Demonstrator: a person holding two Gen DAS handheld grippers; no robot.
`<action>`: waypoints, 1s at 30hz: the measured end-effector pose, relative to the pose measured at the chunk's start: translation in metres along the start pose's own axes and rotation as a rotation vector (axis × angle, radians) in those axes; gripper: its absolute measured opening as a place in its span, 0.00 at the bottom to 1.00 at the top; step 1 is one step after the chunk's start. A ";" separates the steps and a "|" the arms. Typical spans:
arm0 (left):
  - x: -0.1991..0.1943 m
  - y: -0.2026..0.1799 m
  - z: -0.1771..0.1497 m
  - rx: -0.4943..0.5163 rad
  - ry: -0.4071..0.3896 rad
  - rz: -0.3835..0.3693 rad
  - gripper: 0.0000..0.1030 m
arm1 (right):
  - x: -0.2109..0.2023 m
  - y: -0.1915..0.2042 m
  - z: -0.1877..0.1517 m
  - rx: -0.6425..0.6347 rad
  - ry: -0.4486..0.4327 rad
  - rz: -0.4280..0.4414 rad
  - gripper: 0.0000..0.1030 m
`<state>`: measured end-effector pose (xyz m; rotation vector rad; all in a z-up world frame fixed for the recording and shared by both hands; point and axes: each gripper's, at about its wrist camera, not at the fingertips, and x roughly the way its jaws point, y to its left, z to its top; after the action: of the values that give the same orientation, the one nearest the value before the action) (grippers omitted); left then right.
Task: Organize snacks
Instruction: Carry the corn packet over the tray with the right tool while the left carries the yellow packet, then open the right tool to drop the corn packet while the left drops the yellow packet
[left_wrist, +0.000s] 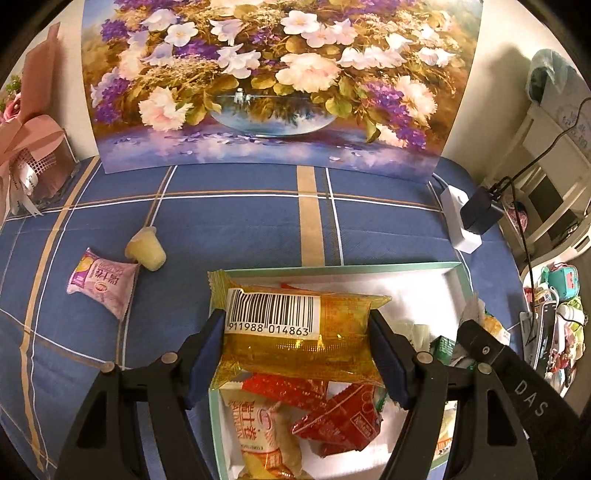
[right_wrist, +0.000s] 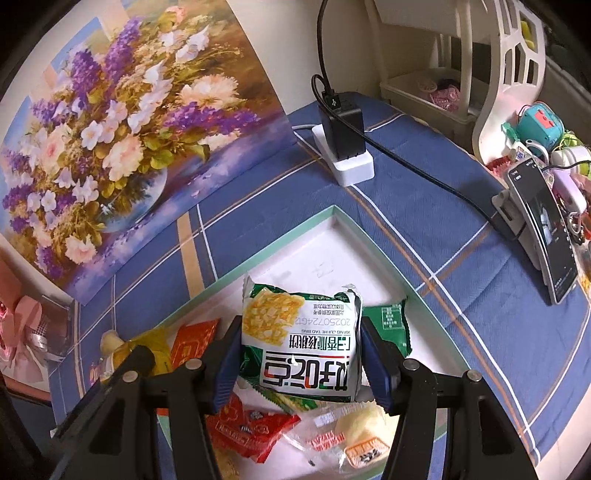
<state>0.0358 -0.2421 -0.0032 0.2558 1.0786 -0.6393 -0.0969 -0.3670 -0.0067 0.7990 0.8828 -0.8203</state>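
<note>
My left gripper (left_wrist: 297, 349) is shut on a yellow snack pack (left_wrist: 295, 332) with a barcode label, held over the left part of a shallow white box with a mint rim (left_wrist: 369, 266). Red packets (left_wrist: 340, 421) and a yellow-orange packet (left_wrist: 264, 435) lie in the box below it. My right gripper (right_wrist: 300, 363) is shut on a green and white snack pack (right_wrist: 301, 347), held over the same box (right_wrist: 334, 213), above a red packet (right_wrist: 251, 428) and a clear-wrapped pastry (right_wrist: 354, 432). On the cloth to the left lie a pink packet (left_wrist: 101, 286) and a jelly cup (left_wrist: 145, 248).
A flower painting (left_wrist: 280, 81) leans at the back of the blue plaid cloth (left_wrist: 240, 221). A white power strip with a black charger (right_wrist: 345, 147) and its cable sit behind the box. A phone on a stand (right_wrist: 543, 229) and small trinkets (right_wrist: 546, 136) crowd the right edge. A pink bouquet (left_wrist: 29, 147) stands far left.
</note>
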 end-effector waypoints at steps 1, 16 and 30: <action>0.002 0.001 0.001 -0.002 -0.002 -0.001 0.74 | 0.001 0.000 0.001 -0.002 -0.001 -0.002 0.60; 0.030 -0.016 0.005 0.020 0.008 -0.013 0.74 | 0.029 -0.005 0.017 0.001 0.009 -0.021 0.60; 0.032 -0.030 0.003 0.057 0.002 -0.014 0.74 | 0.038 -0.016 0.018 0.027 0.033 -0.039 0.61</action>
<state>0.0302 -0.2787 -0.0266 0.2986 1.0663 -0.6829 -0.0897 -0.4000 -0.0370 0.8231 0.9207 -0.8563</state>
